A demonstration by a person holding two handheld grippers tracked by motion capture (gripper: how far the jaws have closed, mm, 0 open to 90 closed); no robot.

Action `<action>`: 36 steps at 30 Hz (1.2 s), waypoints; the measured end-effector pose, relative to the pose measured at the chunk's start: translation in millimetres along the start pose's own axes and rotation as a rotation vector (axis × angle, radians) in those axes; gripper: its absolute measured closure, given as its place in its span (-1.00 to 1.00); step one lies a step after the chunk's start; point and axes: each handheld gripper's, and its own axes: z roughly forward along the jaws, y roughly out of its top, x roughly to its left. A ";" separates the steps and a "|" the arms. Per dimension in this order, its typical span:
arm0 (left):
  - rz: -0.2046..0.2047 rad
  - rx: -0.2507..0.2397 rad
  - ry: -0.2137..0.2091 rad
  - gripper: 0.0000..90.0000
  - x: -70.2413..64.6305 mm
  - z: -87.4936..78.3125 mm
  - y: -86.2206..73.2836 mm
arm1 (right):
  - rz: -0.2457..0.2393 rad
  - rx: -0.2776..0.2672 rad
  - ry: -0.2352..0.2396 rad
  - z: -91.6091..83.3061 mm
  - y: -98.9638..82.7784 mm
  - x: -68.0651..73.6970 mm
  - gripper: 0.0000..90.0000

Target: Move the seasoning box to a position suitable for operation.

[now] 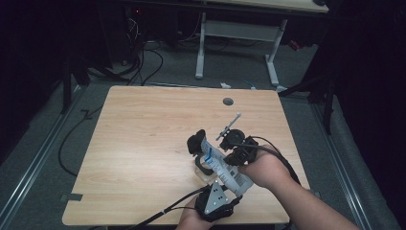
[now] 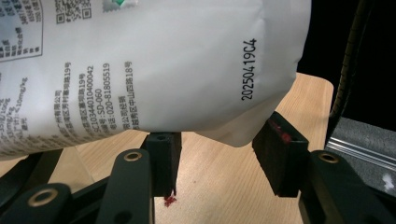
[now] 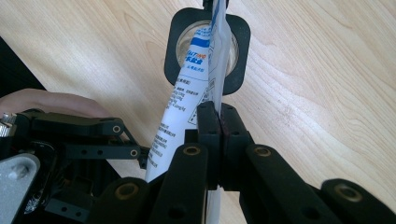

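Pouch (image 3: 187,107) – flat, glossy white plastic, pinched by right fingers (image 3: 218,122); left fingers (image 2: 276,154) apart beneath.

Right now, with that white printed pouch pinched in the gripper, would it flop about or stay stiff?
Probably floppy: the white pouch bulges and creases like thin film. Probably light, since the right gripper carries it by one pinched edge. It may sag toward the open left gripper.

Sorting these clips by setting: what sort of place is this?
Probably a lab or workshop recording space: a bare wooden table, loose cables on grey floor, and another desk frame behind.
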 end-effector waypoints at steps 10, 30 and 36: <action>0.009 -0.002 0.002 0.20 -0.2 0.2 0.5 | -0.004 0.008 0.004 -0.7 1.6 0.3 0.99; 0.015 0.001 0.007 0.20 -0.1 0.8 -1.0 | 0.008 0.035 0.033 1.0 4.9 -2.4 0.99; 0.013 0.002 0.008 0.20 0.5 1.6 -1.0 | 0.022 0.042 0.034 2.1 5.8 -3.9 0.99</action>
